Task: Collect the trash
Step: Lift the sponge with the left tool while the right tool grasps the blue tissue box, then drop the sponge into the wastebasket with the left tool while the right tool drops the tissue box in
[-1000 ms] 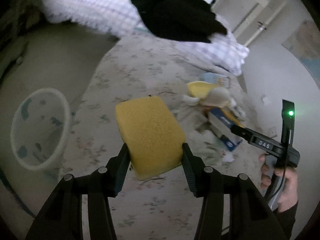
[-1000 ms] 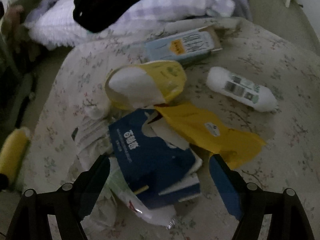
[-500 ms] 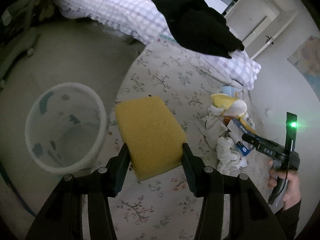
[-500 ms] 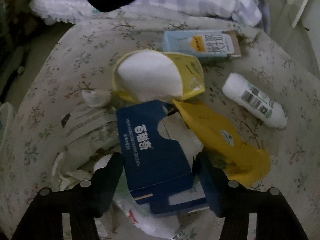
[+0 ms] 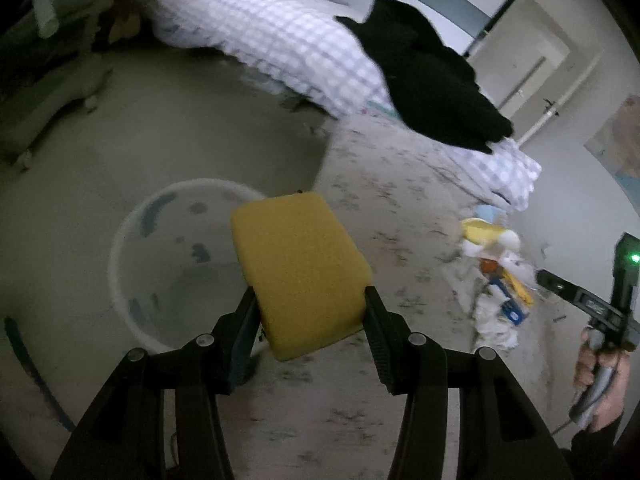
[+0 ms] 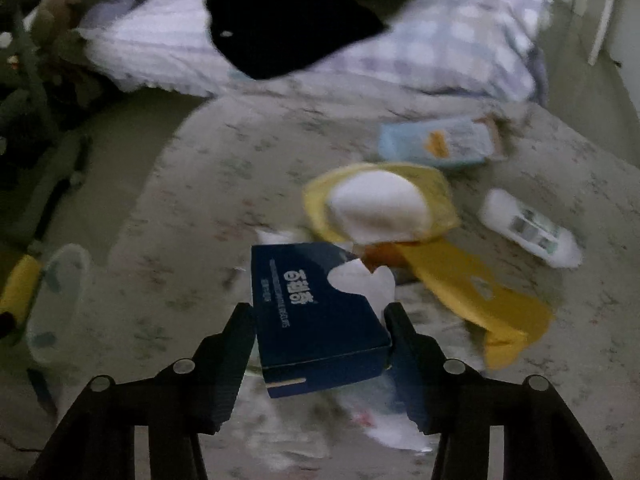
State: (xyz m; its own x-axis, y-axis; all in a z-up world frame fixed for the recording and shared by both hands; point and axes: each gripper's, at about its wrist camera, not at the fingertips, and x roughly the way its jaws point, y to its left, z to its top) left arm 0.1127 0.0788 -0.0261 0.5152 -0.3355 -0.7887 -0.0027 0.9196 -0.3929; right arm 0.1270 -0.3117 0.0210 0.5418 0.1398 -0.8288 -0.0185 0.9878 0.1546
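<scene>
Two grippers, each gripping something. Left gripper (image 5: 308,312) has its jaws closed on a yellow sponge (image 5: 298,268), which juts forward from between the fingers, above and just right of the white bin (image 5: 120,240) on the floor. Right gripper (image 6: 320,344) is clamped on a blue box (image 6: 316,312), held above the floral sheet (image 6: 192,208); a yellow wrapper (image 6: 476,292), white bottle (image 6: 528,228) and pale carton (image 6: 436,144) lie beyond it.

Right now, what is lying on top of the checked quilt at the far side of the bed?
A black garment lies across the checked quilt, covering its middle. The quilt shows on both sides of it. Whatever sits beneath the garment is covered.
</scene>
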